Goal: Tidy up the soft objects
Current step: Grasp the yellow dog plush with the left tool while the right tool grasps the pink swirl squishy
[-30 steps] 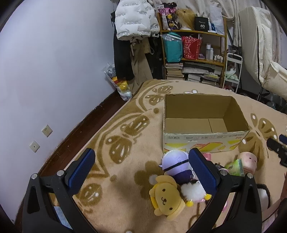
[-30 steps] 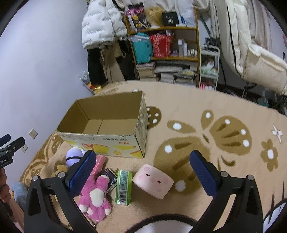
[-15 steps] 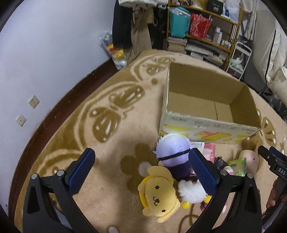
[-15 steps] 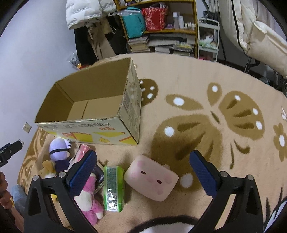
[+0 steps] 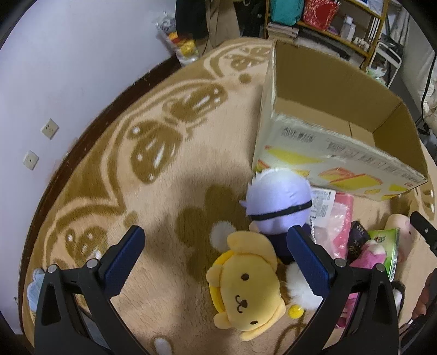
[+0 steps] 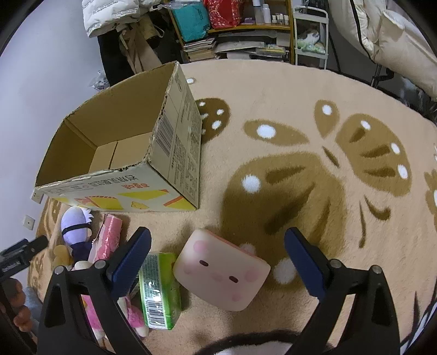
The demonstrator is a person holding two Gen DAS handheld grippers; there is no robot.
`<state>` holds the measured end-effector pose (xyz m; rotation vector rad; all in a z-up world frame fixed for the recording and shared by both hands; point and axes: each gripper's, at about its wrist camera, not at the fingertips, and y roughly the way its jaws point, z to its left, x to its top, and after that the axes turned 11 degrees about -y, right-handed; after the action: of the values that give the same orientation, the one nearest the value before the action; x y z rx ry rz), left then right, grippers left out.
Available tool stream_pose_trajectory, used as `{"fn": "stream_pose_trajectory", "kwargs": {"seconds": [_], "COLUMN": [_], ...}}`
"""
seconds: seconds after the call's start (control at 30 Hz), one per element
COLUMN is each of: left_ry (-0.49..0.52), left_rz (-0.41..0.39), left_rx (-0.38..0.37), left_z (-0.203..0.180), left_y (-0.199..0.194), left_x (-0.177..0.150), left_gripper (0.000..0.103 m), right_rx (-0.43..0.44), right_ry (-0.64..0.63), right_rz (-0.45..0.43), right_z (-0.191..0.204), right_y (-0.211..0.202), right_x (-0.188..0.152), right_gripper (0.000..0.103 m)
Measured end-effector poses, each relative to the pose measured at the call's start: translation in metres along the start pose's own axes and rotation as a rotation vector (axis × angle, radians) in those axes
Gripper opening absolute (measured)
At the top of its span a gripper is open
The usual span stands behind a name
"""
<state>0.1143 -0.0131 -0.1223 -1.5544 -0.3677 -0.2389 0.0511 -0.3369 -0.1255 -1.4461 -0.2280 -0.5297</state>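
An empty cardboard box stands open on the rug; it also shows in the right wrist view. A yellow dog plush lies between the pads of my open left gripper, with a purple-headed plush just beyond and a white fluffy toy beside it. My open right gripper hovers over a pink pig-face squishy. A green tissue pack, a pink plush and a pink packet lie to its left.
The floor is a beige rug with brown butterfly patterns. A wall with sockets runs along the left. Shelves with books and bags and hanging coats stand at the back. A white padded chair is at the right.
Both grippers have dropped lower and tilted toward the floor. The yellow plush now sits between the left pads, and the pig squishy between the right pads. Both stay open.
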Motion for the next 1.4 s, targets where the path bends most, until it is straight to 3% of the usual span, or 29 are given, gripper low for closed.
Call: {"fn": "stream_pose_trajectory", "kwargs": {"seconds": [0.37,0.67,0.97,1.2,1.33,1.4], "left_ry": [-0.012,-0.035,-0.03,-0.053,-0.038,-0.025], "left_rz": [0.103,0.172,0.236,0.295,0.278,0.264], "left_rx": [0.033,0.006,-0.013,-0.066,-0.081,-0.085], "left_z": [0.002,0.002,-0.004,-0.009,-0.013,-0.016], "left_y": [0.029,0.044,0.057,0.069,0.065,0.062], "left_x": [-0.008,-0.01,-0.011,-0.009,-0.01,-0.008], "left_gripper": [0.102,0.102,0.101,0.081,0.063,0.059], "right_rx": [0.003,-0.014,0.054,0.066,0.066,0.066], "right_ry": [0.017,0.061,0.098,0.101,0.088,0.081], "right_rz": [0.086,0.122,0.173,0.166,0.148,0.136], "right_z": [-0.003,-0.01,-0.015,-0.014,-0.011,-0.009], "right_y": [0.016,0.023,0.032,0.032,0.027,0.022], "right_x": [-0.003,-0.007,-0.012,-0.015,-0.014,-0.014], "right_gripper": [0.102,0.102,0.078,0.059,0.053,0.053]}}
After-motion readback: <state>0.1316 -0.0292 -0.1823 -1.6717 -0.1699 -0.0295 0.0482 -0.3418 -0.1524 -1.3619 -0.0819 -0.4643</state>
